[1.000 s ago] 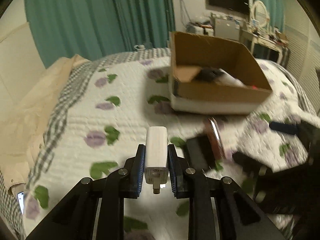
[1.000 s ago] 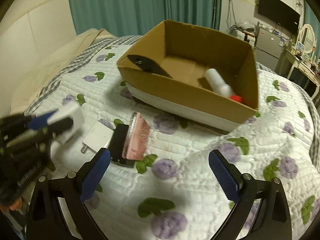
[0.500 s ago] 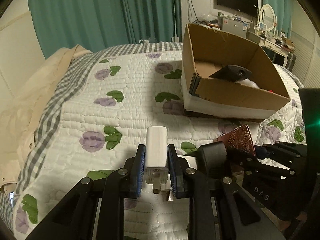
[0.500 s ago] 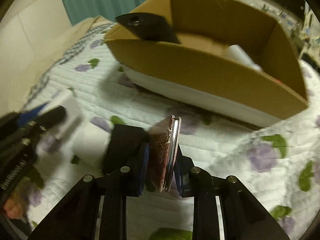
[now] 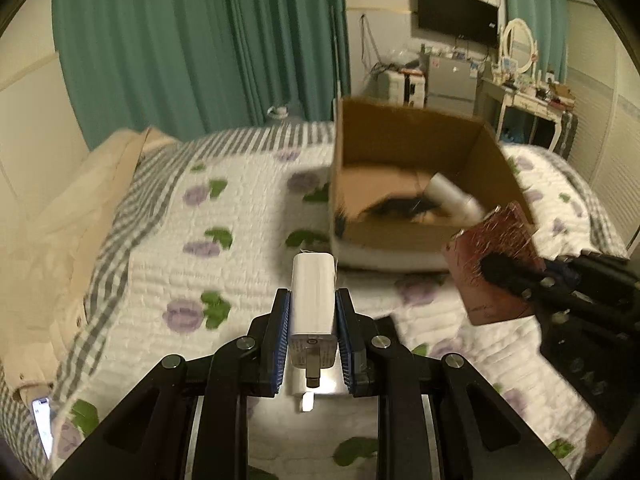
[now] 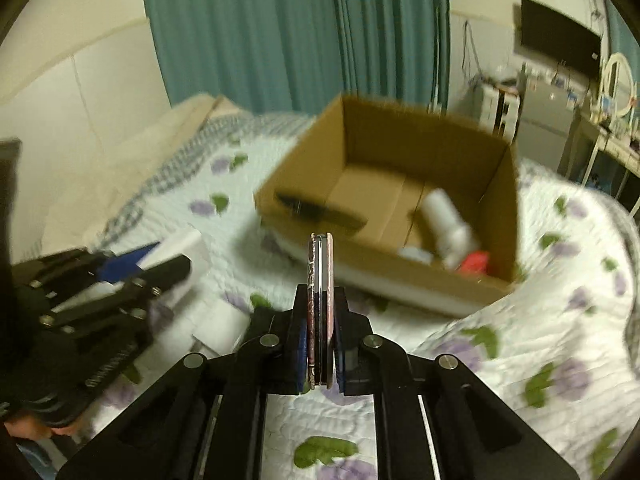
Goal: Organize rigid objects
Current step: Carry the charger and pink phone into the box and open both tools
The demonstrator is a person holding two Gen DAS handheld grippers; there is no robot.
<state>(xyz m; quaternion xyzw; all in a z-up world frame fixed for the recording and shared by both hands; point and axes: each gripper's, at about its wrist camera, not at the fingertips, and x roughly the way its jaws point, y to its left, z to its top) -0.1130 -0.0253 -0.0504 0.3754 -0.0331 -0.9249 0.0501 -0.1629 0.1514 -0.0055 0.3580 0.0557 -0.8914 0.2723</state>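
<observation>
Your left gripper [image 5: 313,332] is clamped on a white charger block [image 5: 313,294]. Its long axis runs straight ahead along the fingers, the plug end faces back toward the camera, and the rounded far end points at the near left corner of the cardboard box [image 5: 404,236]. A second white charger [image 5: 310,390] lies on the quilt [image 5: 192,280] directly under the held one, at the lower centre of the frame.

Your right gripper [image 6: 320,334] is closed on a thin flat case [image 6: 320,304] with a reddish patterned face, possibly a cased phone; motion blur keeps me from being sure. It stands on edge between the pads, its long axis pointing forward toward the box's near wall [image 6: 384,268].

The box sits in the upper right of the left view and the centre of the right view. Inside it you can see a white bottle [image 6: 448,224] lying toward the right and a dark flat object [image 6: 316,210] leaning at the left corner. In the left view the case [image 5: 494,268] hangs at the right edge in front of the box's near right corner, partly covering it. A lit phone [image 5: 42,426] lies at the lower left edge of the bed.
</observation>
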